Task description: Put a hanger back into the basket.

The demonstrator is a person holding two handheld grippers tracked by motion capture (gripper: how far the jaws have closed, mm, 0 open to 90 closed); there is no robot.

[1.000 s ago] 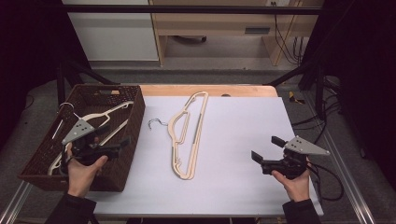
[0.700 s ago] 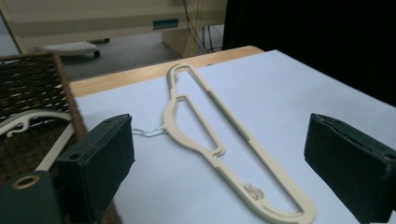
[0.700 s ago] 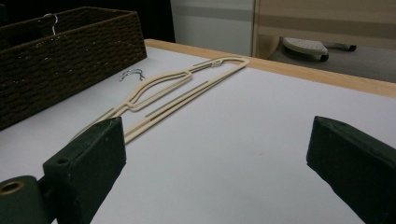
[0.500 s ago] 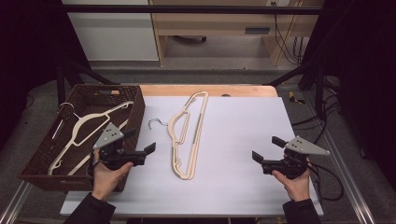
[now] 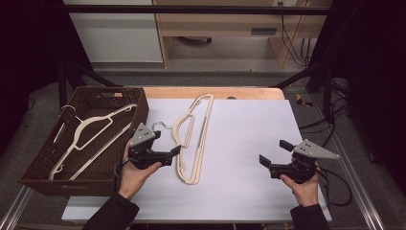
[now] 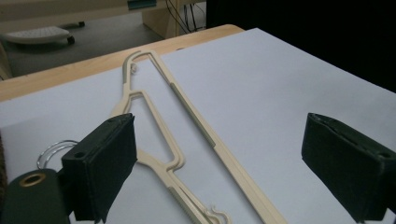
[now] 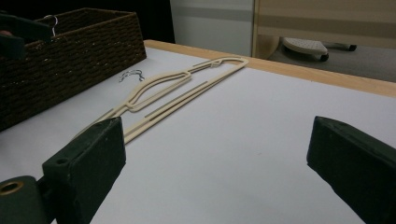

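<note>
A cream plastic hanger (image 5: 194, 139) lies lengthwise on the white table sheet (image 5: 249, 124), its metal hook (image 5: 160, 127) pointing toward the basket. My left gripper (image 5: 173, 155) hovers just left of the hanger's near end, open and empty. In the left gripper view the hanger (image 6: 187, 109) runs between the spread jaws of the gripper (image 6: 229, 172). My right gripper (image 5: 275, 152) is open and empty near the table's front right. Its own view shows the hanger (image 7: 173, 93) farther off beyond the gripper (image 7: 219, 172). A second cream hanger (image 5: 91, 132) lies in the wicker basket (image 5: 43, 158).
The dark wicker basket (image 7: 70, 60) stands along the table's left edge. A wooden strip (image 5: 249, 92) borders the far side of the table. Cables (image 5: 337, 184) trail from the right gripper off the table's right edge. Metal frame bars (image 5: 191, 9) cross overhead.
My left gripper has moved right, from over the basket to above the table beside the hanger. The right gripper has stayed in place.
</note>
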